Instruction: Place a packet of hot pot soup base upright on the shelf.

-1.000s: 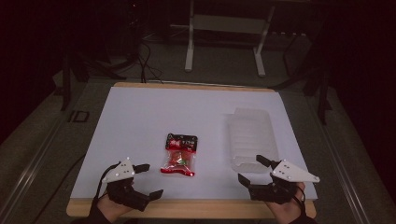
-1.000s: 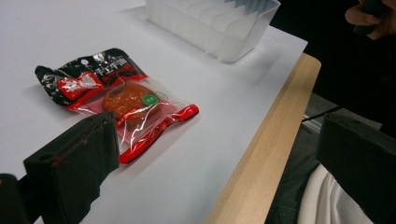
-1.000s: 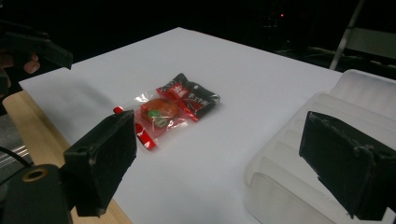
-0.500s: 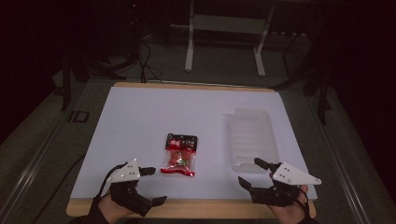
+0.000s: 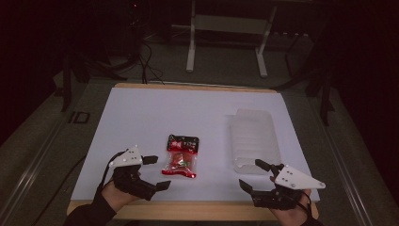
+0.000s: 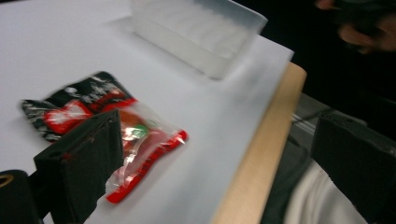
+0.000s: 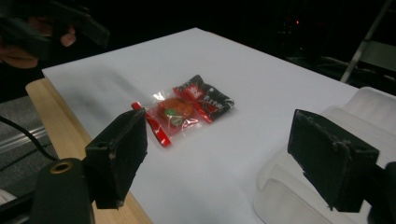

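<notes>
Snack packet [image 5: 180,157] lies flat at lower centre of the high view on the white desk [image 5: 155,113], clear tray [image 5: 254,139] to its right. Left tool [image 5: 154,172] sits just left of the packet, jaws spread, empty. Right tool [image 5: 254,175] at lower right, also released – its jaws have just been closing a little, nothing between. Risk: slick wrapper slides or crumples under a pinch – or a tool knocks the tray.

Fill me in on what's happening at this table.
A person holds a gripper in each hand at the near edge of a table covered with white paper. The left gripper is open beside a red and black snack packet, not touching it. The right gripper is open just short of a clear plastic tray. The packet lies flat and nothing is held.
</notes>
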Available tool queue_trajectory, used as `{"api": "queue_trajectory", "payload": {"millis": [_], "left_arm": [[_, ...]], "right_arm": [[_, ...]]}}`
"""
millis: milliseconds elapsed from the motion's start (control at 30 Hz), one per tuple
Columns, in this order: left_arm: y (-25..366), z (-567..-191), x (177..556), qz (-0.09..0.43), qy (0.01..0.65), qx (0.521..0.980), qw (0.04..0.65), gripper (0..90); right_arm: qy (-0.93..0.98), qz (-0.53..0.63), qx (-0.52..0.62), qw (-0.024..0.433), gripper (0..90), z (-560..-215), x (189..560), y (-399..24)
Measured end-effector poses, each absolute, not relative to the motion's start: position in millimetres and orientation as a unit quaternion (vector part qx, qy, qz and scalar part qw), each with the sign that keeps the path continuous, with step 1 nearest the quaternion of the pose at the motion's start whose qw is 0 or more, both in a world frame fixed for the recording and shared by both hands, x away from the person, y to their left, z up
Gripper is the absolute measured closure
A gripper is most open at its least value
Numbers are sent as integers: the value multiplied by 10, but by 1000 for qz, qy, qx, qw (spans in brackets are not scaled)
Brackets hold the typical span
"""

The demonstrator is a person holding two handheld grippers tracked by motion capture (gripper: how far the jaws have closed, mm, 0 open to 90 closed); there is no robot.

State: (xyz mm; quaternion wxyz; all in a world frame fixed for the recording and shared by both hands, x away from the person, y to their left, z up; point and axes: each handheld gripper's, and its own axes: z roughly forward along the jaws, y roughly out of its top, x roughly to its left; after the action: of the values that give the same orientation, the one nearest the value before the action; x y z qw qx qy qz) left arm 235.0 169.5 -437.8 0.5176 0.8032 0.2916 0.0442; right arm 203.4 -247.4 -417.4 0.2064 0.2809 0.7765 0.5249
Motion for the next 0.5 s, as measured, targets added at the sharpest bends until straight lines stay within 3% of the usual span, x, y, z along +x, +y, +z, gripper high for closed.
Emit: {"api": "queue_trajectory", "payload": {"millis": [500], "left_arm": [[1697, -4175, 2671, 63, 317, 802, 501, 27]], "right_arm": [[773, 525, 290, 205, 146, -4188, 2074, -2500]]}}
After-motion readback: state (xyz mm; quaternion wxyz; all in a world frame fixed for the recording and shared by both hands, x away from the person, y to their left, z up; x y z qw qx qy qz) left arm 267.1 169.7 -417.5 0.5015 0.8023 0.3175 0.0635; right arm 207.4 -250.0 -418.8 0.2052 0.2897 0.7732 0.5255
